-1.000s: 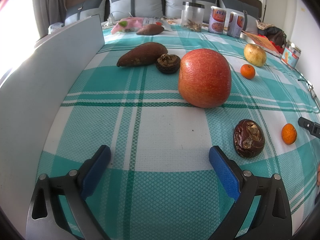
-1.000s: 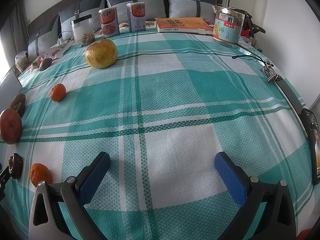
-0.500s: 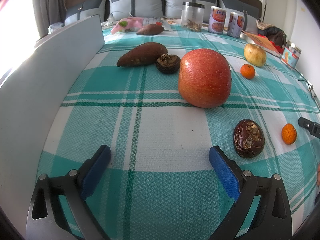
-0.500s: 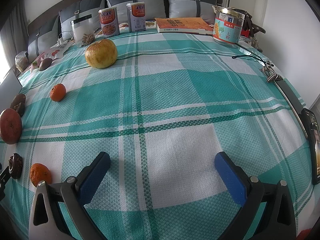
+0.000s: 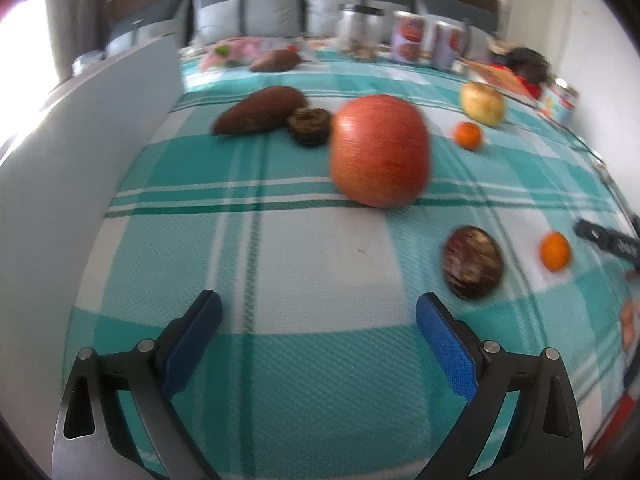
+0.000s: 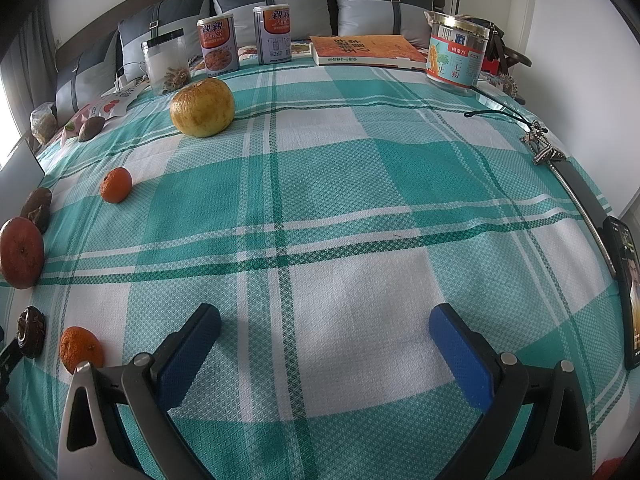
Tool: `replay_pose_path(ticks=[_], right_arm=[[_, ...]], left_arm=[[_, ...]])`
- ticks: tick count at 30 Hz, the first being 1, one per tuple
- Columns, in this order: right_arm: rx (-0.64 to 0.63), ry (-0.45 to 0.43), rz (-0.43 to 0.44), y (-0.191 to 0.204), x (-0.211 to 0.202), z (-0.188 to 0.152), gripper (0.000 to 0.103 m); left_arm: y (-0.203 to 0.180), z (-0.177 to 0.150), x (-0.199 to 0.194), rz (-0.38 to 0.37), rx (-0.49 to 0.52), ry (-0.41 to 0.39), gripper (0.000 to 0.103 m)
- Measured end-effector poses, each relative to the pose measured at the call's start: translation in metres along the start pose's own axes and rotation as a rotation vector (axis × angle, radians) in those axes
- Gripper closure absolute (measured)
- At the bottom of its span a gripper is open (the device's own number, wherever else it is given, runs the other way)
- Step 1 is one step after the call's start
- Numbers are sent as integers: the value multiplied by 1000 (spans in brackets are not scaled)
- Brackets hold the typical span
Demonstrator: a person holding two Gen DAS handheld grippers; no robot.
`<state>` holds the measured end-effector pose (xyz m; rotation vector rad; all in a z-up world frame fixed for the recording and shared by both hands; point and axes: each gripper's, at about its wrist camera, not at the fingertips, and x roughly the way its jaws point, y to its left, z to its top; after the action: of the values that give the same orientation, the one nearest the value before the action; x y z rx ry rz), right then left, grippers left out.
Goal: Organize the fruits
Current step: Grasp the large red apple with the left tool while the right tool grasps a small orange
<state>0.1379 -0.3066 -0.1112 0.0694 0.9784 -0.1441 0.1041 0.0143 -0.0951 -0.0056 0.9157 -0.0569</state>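
Both the left gripper [image 5: 318,312] and the right gripper [image 6: 324,326] hover with jaws spread and empty over the teal-and-white checked bedspread [image 6: 360,208], the big round red-orange fruit [image 5: 380,150] lying at the left one's twelve o'clock, well apart.

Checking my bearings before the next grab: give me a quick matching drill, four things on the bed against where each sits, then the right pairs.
Things
1. big red fruit
2. yellow fruit
3. orange book
4. phone

Places
A. far end, between the cans and the tall tin
B. bed's right edge
C. just in front of the clear jar
D. beside the dark wrinkled fruit, ahead of the left gripper

Pairs: 1-D, 2-C, 3-A, 4-B
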Motion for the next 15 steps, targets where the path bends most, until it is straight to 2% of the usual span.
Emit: replay_pose_path(ticks=[3,5,7,9,12,15], right_arm=[[0,0,0,0,0,0,0],[0,0,0,0,0,0,0],[0,0,0,0,0,0,0],[0,0,0,0,0,0,0],[0,0,0,0,0,0,0],[0,0,0,0,0,0,0]], left_arm=[[-10,-1,-1,-19,65,12,5],[-11,2,-2,-44,66,34,5],[-7,12,-2,-90,-5,59,5],[-3,31,-8,-125,-109,36,5],[-7,65,-4,-116,-155,12,5],[-17,89,21,-62,-119,95,6]])
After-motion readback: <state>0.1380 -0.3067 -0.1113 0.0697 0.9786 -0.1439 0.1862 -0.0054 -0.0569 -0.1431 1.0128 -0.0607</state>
